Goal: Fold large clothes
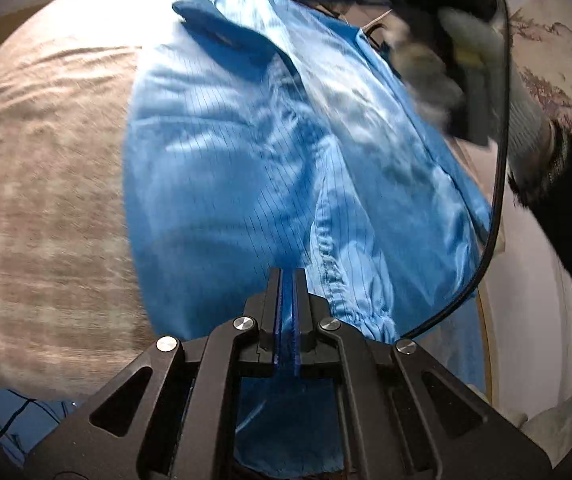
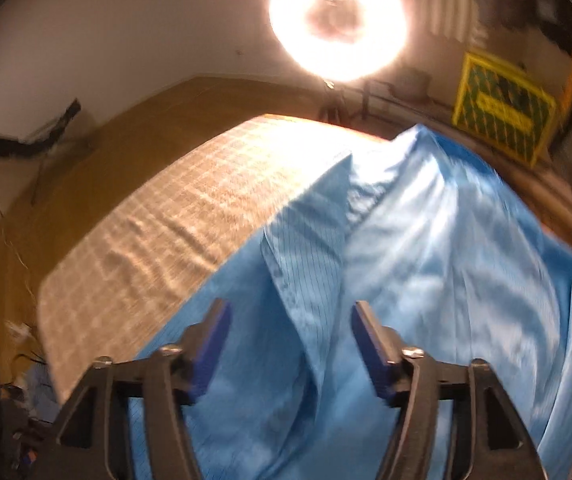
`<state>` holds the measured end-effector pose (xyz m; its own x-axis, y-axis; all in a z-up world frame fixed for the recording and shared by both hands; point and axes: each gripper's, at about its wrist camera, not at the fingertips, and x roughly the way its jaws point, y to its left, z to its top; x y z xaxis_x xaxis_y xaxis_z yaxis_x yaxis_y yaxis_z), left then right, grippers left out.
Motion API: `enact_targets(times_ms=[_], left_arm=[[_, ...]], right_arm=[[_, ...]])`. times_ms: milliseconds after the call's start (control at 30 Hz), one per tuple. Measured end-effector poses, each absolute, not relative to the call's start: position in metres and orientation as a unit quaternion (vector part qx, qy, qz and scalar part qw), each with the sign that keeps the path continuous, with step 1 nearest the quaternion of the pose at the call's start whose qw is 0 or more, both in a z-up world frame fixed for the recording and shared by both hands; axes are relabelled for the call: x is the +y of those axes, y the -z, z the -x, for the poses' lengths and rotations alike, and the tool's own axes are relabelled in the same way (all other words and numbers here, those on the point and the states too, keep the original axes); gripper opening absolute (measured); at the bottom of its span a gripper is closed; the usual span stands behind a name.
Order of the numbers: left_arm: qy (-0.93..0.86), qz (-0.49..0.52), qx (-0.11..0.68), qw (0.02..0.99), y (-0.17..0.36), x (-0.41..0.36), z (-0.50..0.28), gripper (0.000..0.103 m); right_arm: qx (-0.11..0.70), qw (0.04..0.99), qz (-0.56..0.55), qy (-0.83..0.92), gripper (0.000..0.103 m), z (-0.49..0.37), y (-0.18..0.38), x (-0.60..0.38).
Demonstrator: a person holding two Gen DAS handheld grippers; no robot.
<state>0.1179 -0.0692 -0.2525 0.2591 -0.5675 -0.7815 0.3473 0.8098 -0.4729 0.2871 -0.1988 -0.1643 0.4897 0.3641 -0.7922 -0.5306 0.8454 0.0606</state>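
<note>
place: bedroom rigged as recording set
bed: checked beige cover (image 2: 174, 216), fills room
lighting: ring lamp (image 2: 337, 24) on stand
floor: wood (image 2: 86, 168), loose cables

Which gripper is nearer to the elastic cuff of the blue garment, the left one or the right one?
Left. The left gripper is shut on the blue garment right beside the elastic cuff. The right gripper hangs open above another part of the cloth, holding nothing.

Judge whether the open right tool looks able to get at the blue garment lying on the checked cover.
Probably yes. The right tool stands open just above the blue garment, with nothing between them. The left tool is shut on its near edge.
</note>
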Motion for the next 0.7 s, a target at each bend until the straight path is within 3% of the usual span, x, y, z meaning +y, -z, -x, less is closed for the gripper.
enact_targets(times_ms=[100, 200, 267, 300, 333, 367, 500, 700], left_arm=[[0.287, 0.120, 0.544, 0.779, 0.262, -0.068, -0.119, 0.000], [0.283, 0.135, 0.550, 0.774, 0.266, -0.063, -0.120, 0.000], [0.284, 0.135, 0.550, 0.773, 0.268, -0.062, -0.122, 0.000], [0.285, 0.133, 0.551, 0.773, 0.268, -0.063, -0.122, 0.000], [0.285, 0.130, 0.551, 0.774, 0.268, -0.063, -0.123, 0.000], [0.285, 0.128, 0.551, 0.774, 0.267, -0.061, -0.123, 0.000], [0.287, 0.119, 0.550, 0.775, 0.265, -0.062, -0.123, 0.000], [0.285, 0.091, 0.546, 0.783, 0.261, -0.081, -0.118, 0.000]], right_arm=[[0.420, 0.856, 0.141, -0.266, 0.075, -0.300, 0.177, -0.172], [0.414, 0.851, 0.205, -0.249, 0.075, -0.312, 0.198, -0.144], [0.412, 0.848, 0.242, -0.227, 0.068, -0.322, 0.211, -0.132], [0.412, 0.847, 0.253, -0.223, 0.050, -0.326, 0.216, -0.130], [0.418, 0.844, 0.257, -0.217, 0.024, -0.332, 0.220, -0.130], [0.429, 0.843, 0.248, -0.210, 0.017, -0.341, 0.222, -0.134], [0.445, 0.862, 0.157, -0.186, 0.003, -0.367, 0.213, -0.172], [0.499, 0.857, -0.010, -0.129, 0.001, -0.407, 0.231, -0.254]])
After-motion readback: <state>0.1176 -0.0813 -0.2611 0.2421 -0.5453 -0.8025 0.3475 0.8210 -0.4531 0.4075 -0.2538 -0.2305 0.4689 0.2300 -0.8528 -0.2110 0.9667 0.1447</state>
